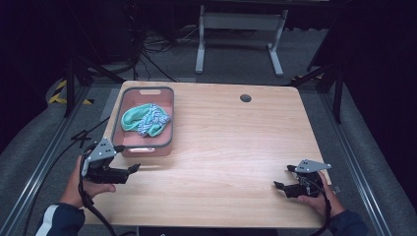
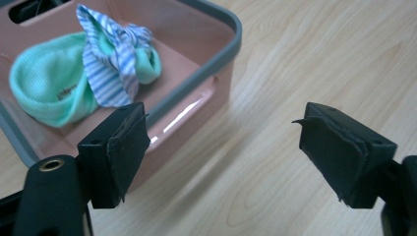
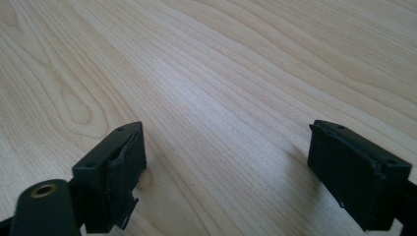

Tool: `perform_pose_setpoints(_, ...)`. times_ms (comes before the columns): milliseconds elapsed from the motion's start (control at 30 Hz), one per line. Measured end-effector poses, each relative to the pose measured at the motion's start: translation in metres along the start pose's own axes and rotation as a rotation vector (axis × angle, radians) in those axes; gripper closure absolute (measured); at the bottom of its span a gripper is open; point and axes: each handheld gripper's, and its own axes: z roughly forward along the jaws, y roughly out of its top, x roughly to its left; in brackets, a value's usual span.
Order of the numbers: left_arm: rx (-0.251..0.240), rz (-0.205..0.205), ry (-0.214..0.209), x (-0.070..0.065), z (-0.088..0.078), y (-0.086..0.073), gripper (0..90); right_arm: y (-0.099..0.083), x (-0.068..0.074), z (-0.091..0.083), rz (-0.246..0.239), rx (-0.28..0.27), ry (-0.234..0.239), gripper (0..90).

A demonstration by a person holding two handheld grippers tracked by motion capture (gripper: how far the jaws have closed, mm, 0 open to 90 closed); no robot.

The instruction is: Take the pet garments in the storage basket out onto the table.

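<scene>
Hovering with the left gripper [image 1: 129, 158] just short of the bin [image 1: 142, 145]; fingers [image 2: 125, 147] spread wide, nothing between them. Same with the right gripper [image 1: 283, 177]: fingers well apart, empty, low over bare tabletop [image 1: 231, 147], far off to the side of the bin.

Ahead of the left fingers and a little to their left, inside the bin: socks [image 1: 146, 119], one mint, one blue-striped, bunched or knotted into a single loose bundle. Resting on the bin floor, beyond the near grey rim, apparently clear of the walls.

Probably very light, soft and limp. No risk of breakage, and little of slipping against the pads, given the ribbed knit. Likely to sag and dangle once lifted, and perhaps to part into two pieces if pinched by one sock alone.

Best taken at the raised striped knot in the middle of the bundle, the crossing point of both fabrics and the part standing proud of the floor. Calls for reaching over the rim from above, straddling the knot with one finger on each side, then closing firmly on a good bunch of cloth. Better to avoid the flat mint end lying flush on the plastic, hard to get under.

Worth minding the bin as well: seemingly light plastic, liable to shift or tip if caught on the rim by a finger.
</scene>
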Motion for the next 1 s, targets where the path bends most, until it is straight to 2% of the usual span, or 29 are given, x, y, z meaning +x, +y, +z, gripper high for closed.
perform_pose_setpoints(167,0.047,-0.001,0.001,0.013,0.007,0.022,15.9,0.0,0.0,0.0,0.0,0.0,0.0,15.1)
perform_pose_setpoints(233,0.07,0.001,0.006,0.02,0.013,0.031,16.4,0.0,0.0,0.0,0.001,-0.001,0.0,15.1)
perform_pose_setpoints(267,0.088,-0.003,-0.005,0.024,0.016,0.035,16.2,0.0,0.0,0.0,0.0,0.0,0.0,15.1)
perform_pose_setpoints(333,0.117,0.001,-0.001,0.033,0.024,0.042,20.3,0.0,0.0,0.0,0.0,0.0,0.0,15.1)
perform_pose_setpoints(367,0.117,0.001,-0.001,0.033,0.024,0.042,19.3,0.0,0.0,0.0,0.0,0.0,0.0,15.1)
perform_pose_setpoints(400,0.129,-0.025,-0.007,0.037,0.029,0.046,19.3,0.0,0.0,0.0,0.0,0.0,0.0,15.1)
perform_pose_setpoints(433,0.144,-0.033,-0.007,0.041,0.033,0.049,18.8,0.0,0.0,0.0,0.001,0.0,0.0,15.1)
perform_pose_setpoints(467,0.171,-0.028,0.009,0.049,0.043,0.056,18.2,0.0,0.0,0.0,0.001,0.0,0.0,15.1)
perform_pose_setpoints(533,0.193,-0.031,0.005,0.056,0.053,0.063,18.3,0.0,0.0,0.0,0.001,0.0,0.0,15.1)
perform_pose_setpoints(600,0.216,-0.051,0.007,0.059,0.063,0.069,17.9,0.0,0.0,0.0,0.001,0.0,0.0,15.1)
perform_pose_setpoints(633,0.231,-0.033,0.01,0.063,0.068,0.072,17.8,0.0,0.0,0.0,0.001,0.0,-0.001,15.1)
perform_pose_setpoints(700,0.243,-0.045,0.011,0.063,0.074,0.074,17.6,0.0,0.0,0.0,0.001,0.0,-0.001,15.1)
perform_pose_setpoints(733,0.285,-0.035,0.006,0.064,0.085,0.078,17.6,0.0,0.0,0.0,0.001,0.0,-0.002,15.2)
perform_pose_setpoints(767,0.285,-0.035,0.006,0.064,0.085,0.078,17.6,0.0,0.0,0.0,0.001,0.0,-0.002,15.2)
perform_pose_setpoints(833,0.311,-0.021,0.005,0.066,0.095,0.082,17.8,0.0,0.0,0.0,0.001,0.0,-0.002,15.2)
perform_pose_setpoints(933,0.354,-0.015,-0.02,0.067,0.111,0.088,19.4,0.0,0.0,0.0,0.001,0.0,-0.002,15.2)
perform_pose_setpoints(1000,0.398,-0.013,-0.017,0.068,0.122,0.09,20.1,0.0,0.0,0.0,0.002,0.0,-0.005,15.1)
